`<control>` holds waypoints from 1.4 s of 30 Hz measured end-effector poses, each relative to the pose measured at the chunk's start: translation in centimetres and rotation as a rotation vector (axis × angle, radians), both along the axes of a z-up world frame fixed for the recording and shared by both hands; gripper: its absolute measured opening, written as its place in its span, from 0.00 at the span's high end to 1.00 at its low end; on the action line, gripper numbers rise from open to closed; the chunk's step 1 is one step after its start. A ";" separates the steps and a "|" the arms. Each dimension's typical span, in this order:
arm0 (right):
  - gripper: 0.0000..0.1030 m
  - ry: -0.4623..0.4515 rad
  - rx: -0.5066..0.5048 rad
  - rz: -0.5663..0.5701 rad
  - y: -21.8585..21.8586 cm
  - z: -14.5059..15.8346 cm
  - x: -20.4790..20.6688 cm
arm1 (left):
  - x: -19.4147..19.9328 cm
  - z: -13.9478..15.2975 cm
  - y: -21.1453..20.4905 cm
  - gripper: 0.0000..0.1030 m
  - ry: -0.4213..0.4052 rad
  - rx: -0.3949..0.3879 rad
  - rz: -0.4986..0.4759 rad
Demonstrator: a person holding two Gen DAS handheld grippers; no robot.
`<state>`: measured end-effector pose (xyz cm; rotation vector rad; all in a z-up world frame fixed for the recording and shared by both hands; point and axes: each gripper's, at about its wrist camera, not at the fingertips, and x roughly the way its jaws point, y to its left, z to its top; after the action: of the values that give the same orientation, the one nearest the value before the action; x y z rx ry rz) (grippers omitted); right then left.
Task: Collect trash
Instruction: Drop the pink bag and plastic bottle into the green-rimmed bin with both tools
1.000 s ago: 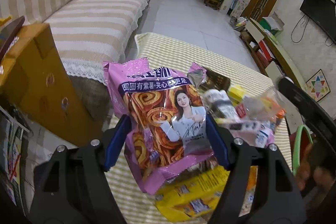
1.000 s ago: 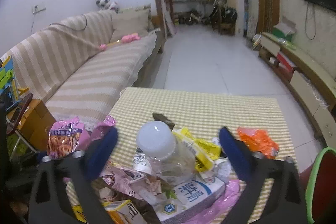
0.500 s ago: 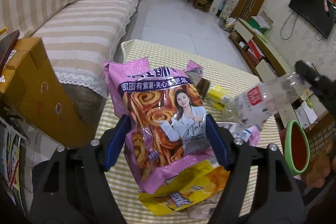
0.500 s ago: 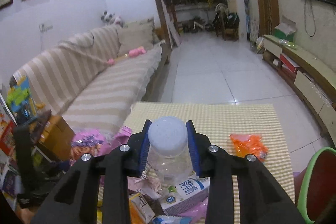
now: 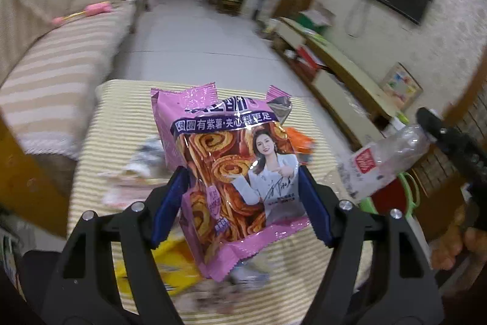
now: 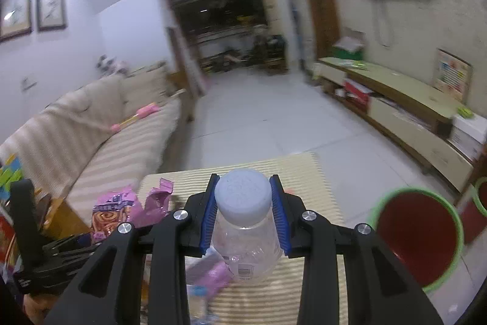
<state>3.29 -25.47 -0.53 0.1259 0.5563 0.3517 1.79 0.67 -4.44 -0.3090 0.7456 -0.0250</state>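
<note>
Left gripper [image 5: 240,200] jaws clamp one purple snack bag [image 5: 231,172]; right gripper [image 6: 243,215] jaws clamp one plastic bottle [image 6: 245,236]

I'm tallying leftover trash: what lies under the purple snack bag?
Under the purple snack bag, a yellow wrapper and the striped tablecloth show. Anything directly behind the bag is hidden.

Both wrist views look forward from close above the checked table [image 5: 121,118], sharing sofa [image 6: 100,136] and television wall.
</note>
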 end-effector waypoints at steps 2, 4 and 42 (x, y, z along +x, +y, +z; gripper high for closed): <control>0.69 0.002 -0.007 -0.070 -2.4 -0.4 -0.1 | 0.8 0.1 -2.2 0.32 -0.004 -0.008 -0.064; 0.69 0.011 -0.002 -0.136 -4.9 -0.9 -0.1 | 1.5 0.0 -4.4 0.32 -0.004 -0.017 -0.118; 0.42 0.112 0.019 -0.567 -21.0 -5.5 0.0 | 9.7 -2.7 -23.4 0.13 0.093 -0.028 -0.551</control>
<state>3.31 -46.48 -6.07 0.3141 0.6022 -0.2032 11.50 -22.78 -7.11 -0.1242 0.9048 -0.5455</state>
